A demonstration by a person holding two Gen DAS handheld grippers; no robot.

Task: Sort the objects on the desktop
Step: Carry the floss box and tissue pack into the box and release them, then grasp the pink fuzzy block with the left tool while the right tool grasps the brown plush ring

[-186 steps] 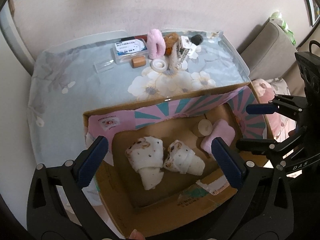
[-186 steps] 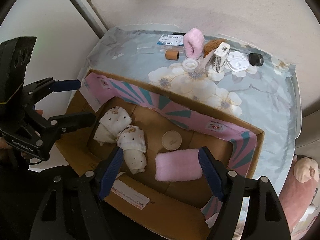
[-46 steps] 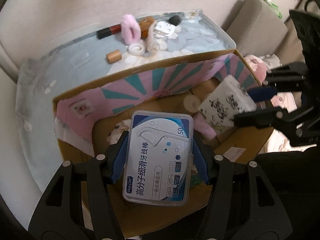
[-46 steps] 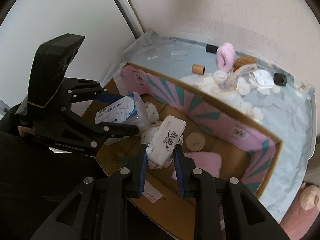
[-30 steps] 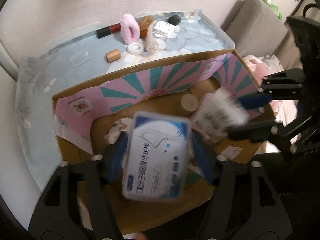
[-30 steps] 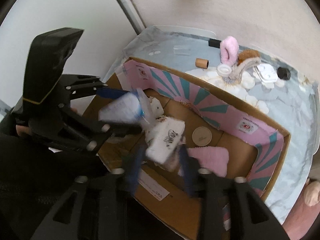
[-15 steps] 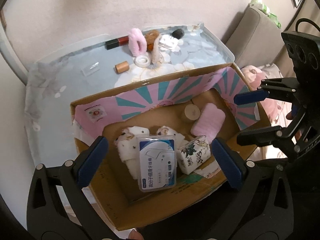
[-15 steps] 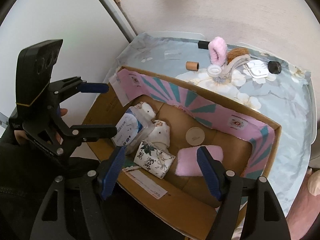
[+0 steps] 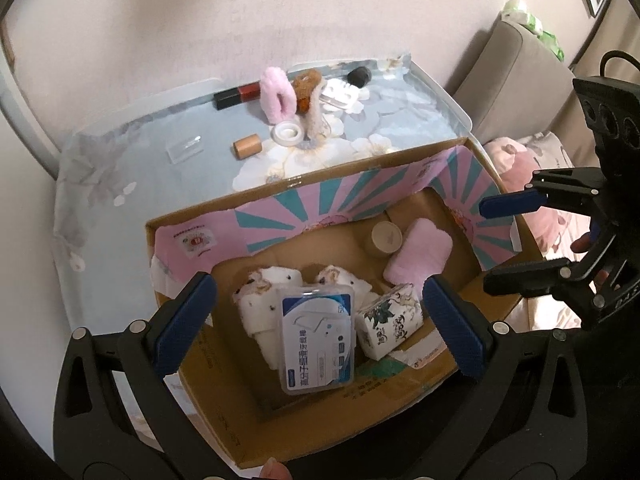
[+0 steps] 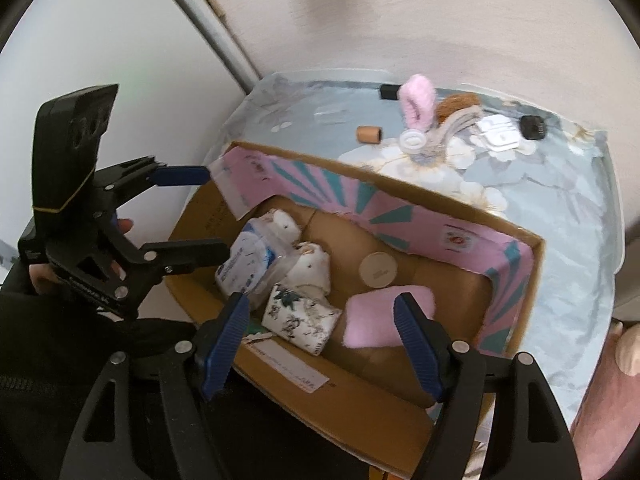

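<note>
Two claws — left claw (image 9: pixel 318 322), right claw (image 10: pixel 320 338) — wide, empty; floss box (image 9: pixel 318 336) lengthwise toward the left claw.

Below my left hand-held gripper (image 9: pixel 316 320) I counted six things in one cardboard box (image 9: pixel 304 436): two rolled white cloths (image 9: pixel 260 300), one floss-pick case (image 9: pixel 318 338), one tissue pack (image 9: pixel 390 320), one pink pad (image 9: pixel 418 256), one round lid (image 9: pixel 386 236). Ahead on the table (image 9: pixel 120 160) I counted eight: one pink scrunchie (image 9: pixel 276 94), one brown scrunchie (image 9: pixel 306 82), one cork (image 9: pixel 247 146), one white ring (image 9: pixel 289 134), one red-and-black tube (image 9: pixel 238 94), one clear strip (image 9: pixel 185 148), one black cap (image 9: pixel 358 76), one white packet (image 9: pixel 340 94).
</note>
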